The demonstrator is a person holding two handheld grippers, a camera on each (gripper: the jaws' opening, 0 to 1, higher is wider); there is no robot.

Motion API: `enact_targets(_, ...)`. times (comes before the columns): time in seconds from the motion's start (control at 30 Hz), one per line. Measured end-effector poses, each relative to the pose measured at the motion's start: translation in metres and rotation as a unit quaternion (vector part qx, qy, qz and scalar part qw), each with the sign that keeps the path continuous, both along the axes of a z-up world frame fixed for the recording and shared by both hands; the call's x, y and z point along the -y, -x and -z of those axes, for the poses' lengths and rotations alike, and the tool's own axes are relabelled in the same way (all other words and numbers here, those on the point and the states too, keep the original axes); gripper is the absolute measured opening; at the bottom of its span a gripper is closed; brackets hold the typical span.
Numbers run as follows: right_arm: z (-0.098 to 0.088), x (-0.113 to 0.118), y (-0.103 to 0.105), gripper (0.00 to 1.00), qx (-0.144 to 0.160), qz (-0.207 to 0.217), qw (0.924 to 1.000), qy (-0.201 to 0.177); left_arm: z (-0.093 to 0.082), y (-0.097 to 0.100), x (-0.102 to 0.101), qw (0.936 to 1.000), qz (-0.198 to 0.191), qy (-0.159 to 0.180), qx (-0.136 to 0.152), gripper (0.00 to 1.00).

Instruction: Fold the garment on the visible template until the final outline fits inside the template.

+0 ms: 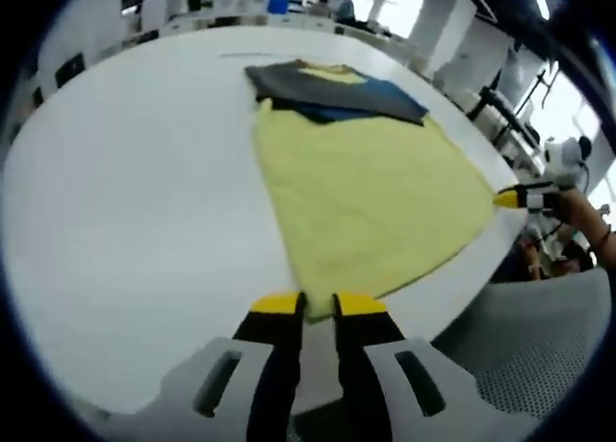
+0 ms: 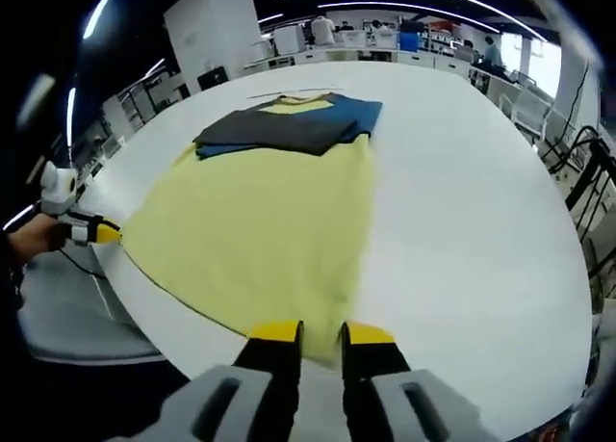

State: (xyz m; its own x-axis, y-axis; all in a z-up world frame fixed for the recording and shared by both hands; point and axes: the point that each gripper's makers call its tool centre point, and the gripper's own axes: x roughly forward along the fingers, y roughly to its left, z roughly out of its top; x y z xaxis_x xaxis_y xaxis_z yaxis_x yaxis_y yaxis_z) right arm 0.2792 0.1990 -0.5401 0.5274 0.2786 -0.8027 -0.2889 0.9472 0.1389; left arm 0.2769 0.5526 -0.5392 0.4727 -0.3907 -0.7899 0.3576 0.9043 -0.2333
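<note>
One yellow garment (image 1: 371,206), one dark grey template (image 1: 308,84), one white table (image 1: 125,221), and two tools.

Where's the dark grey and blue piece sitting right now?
The dark grey and blue piece lies across the far end of the yellow garment on the white table, opposite the near hem where both grippers are; in the right gripper view it sits top centre.

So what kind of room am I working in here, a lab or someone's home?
Most likely a lab or open-plan workroom, not a home. The yellow garment lies on a large white table, long strip lights run overhead, and rows of desks with equipment stand at the back, where people work.
</note>
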Motion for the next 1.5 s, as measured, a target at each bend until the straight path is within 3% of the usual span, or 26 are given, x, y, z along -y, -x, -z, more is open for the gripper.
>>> enact_targets(0.27,0.001,0.000,0.000,0.00,0.004,-0.001,1.0000,0.001,0.001,-0.001,-0.002,0.9999,-0.016,0.001,0.004,0.03)
enact_targets(0.73,-0.002,-0.003,0.002,0.00,0.007,0.002,0.9999,-0.010,-0.003,-0.002,-0.005,0.9999,0.005,-0.009,0.007,0.00)
enact_targets(1.03,-0.007,-0.006,0.005,0.00,0.015,0.008,0.9997,-0.016,-0.009,-0.001,-0.007,0.9998,0.004,0.009,0.018,0.00)
enact_targets(1.43,-0.012,-0.017,0.015,0.00,0.015,-0.025,0.9995,-0.007,-0.015,0.007,-0.012,0.9996,0.025,-0.001,0.013,0.00)
enact_targets(1.5,-0.014,-0.020,0.018,0.00,0.021,-0.047,0.9987,0.000,-0.015,0.010,-0.013,0.9996,0.027,0.000,0.006,0.00)
